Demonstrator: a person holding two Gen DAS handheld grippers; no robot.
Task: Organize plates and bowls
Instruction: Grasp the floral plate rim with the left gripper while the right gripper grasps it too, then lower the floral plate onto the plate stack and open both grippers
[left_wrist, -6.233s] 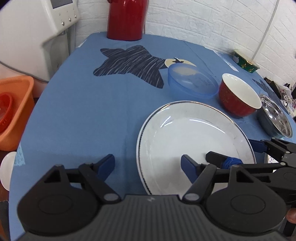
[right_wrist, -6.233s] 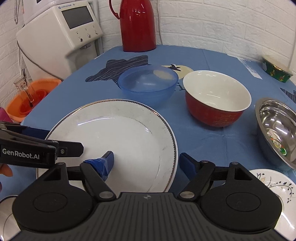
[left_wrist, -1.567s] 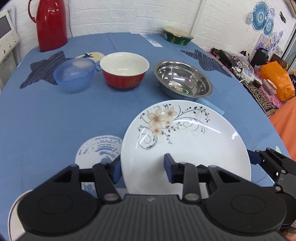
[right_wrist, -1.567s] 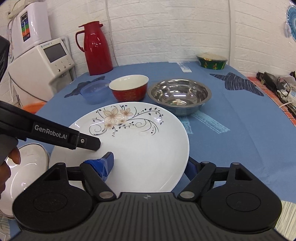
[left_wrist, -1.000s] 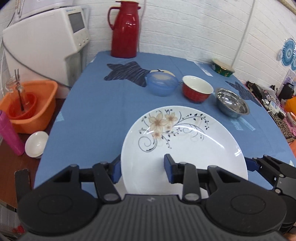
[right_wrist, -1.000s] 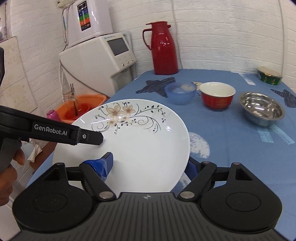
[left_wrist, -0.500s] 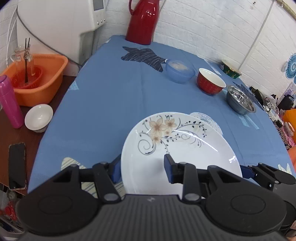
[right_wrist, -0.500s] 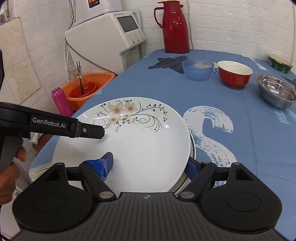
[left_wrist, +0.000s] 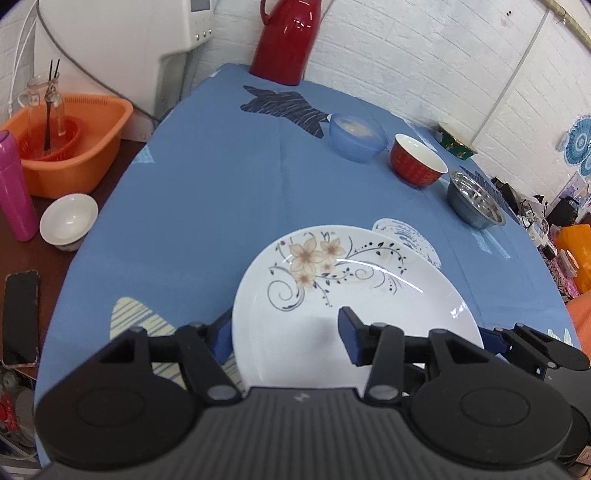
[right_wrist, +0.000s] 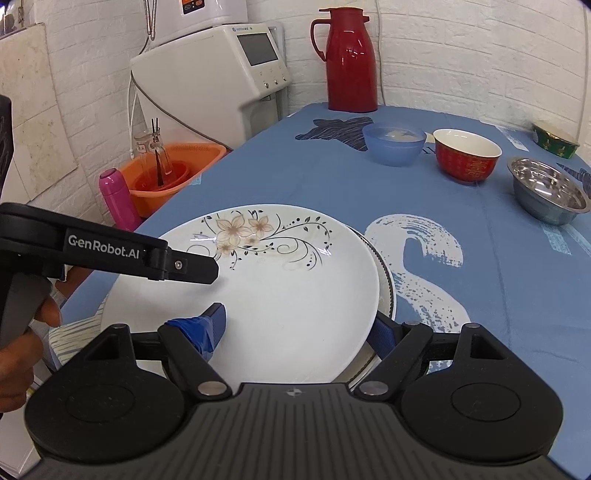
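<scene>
Flowered plate atop another plate at table's near edge; 3 bowls far behind.

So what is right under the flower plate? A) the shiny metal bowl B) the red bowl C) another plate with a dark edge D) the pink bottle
C: in the right wrist view the rim of a second plate with a dark beaded edge peeks out from under the flower plate, while the metal bowl and red bowl stand far off on the table and the pink bottle stands beside it.
</scene>
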